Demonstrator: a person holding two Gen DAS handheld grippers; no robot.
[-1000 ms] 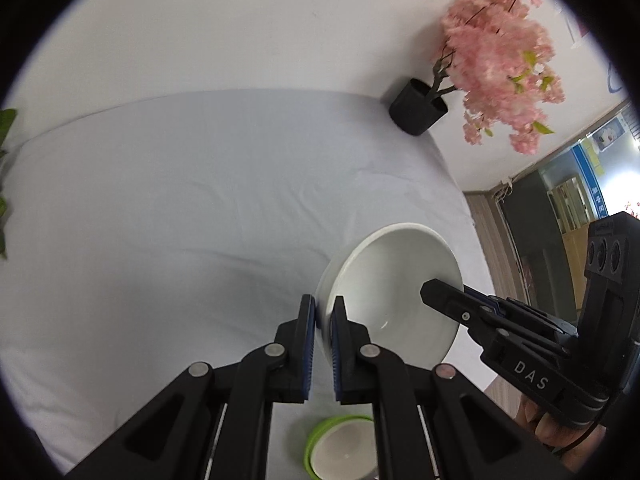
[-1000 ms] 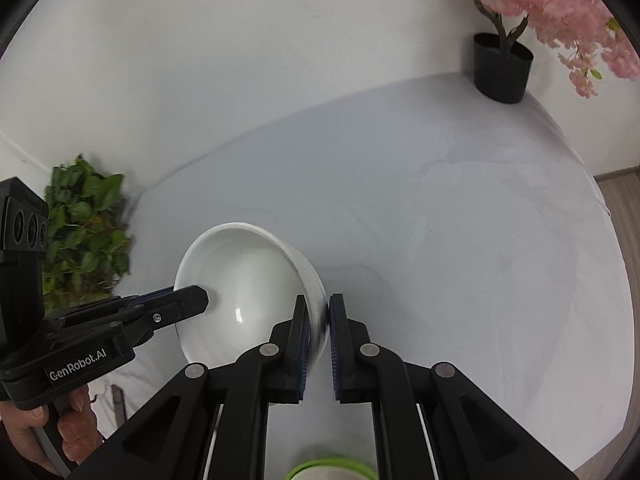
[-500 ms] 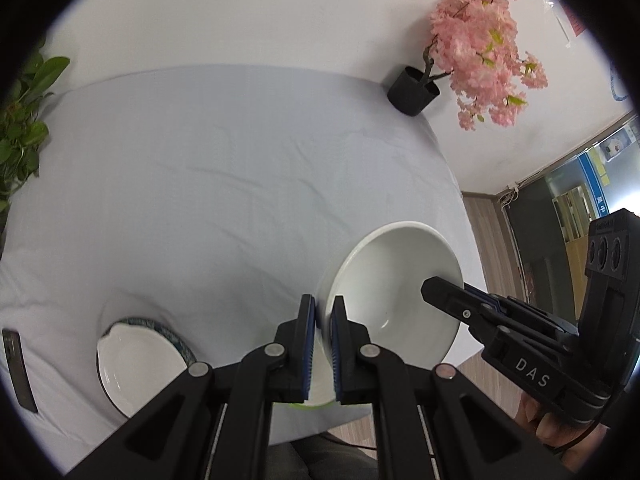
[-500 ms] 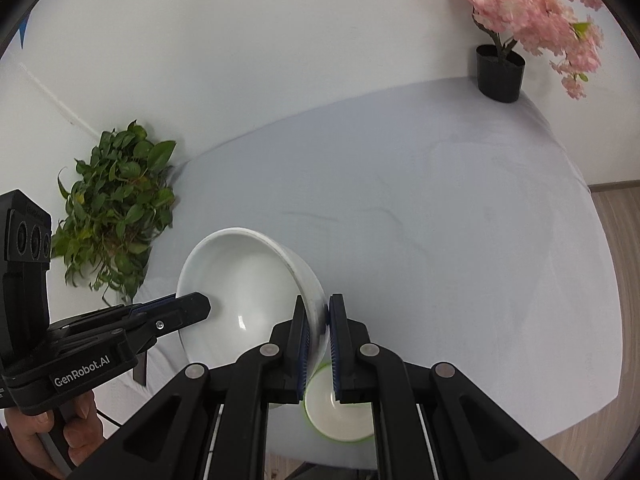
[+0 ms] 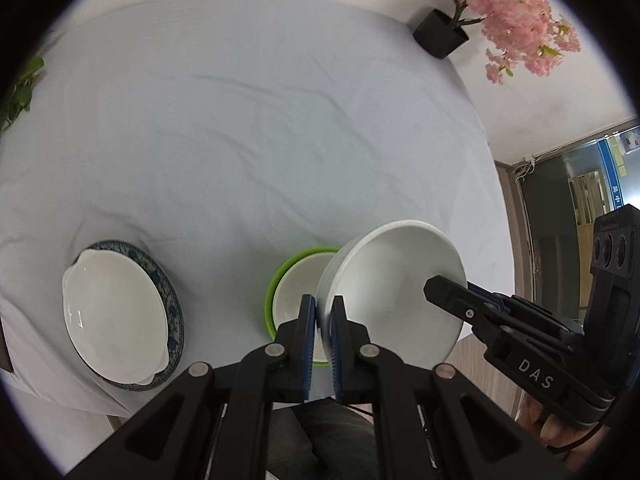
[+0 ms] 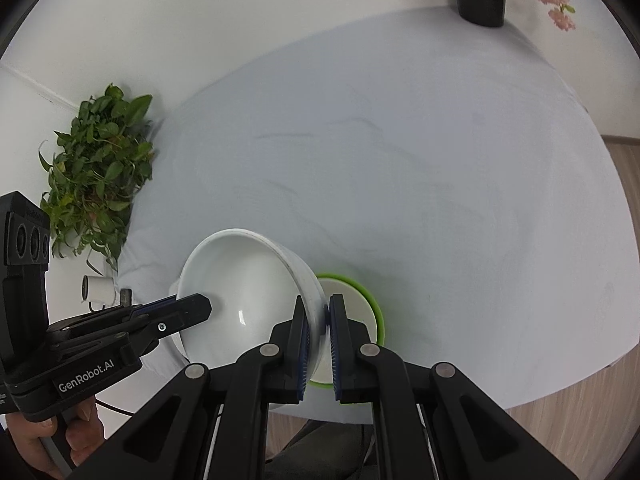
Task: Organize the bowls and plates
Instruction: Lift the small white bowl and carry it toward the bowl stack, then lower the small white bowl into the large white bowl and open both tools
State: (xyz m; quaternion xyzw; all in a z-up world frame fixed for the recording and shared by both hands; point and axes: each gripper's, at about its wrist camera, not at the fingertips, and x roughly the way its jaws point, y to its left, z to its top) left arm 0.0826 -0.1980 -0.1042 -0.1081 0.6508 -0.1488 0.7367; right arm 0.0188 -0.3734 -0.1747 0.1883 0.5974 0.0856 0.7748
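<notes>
Currently the surface (image 5: 248, 128), draped in pale cloth, carries a blue-rimmed plate (image 5: 170, 300) with a white dish (image 5: 112, 316) on it at 8 o'clock in the left wrist view, and a green bowl (image 5: 276, 292) near 6 o'clock. Big white bowl (image 5: 396, 284) is tilted in the air, partly over the green bowl. Left gripper (image 5: 323, 320) is clamped on its left rim, right gripper (image 6: 319, 324) clamped on the opposite rim.

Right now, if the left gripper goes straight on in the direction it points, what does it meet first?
Probably the green bowl on the table. The left gripper, clamped on the rim of the large white bowl, points steeply down, and the green bowl lies directly beyond its fingertips. Depth is unclear, so the tablecloth is possible.
</notes>
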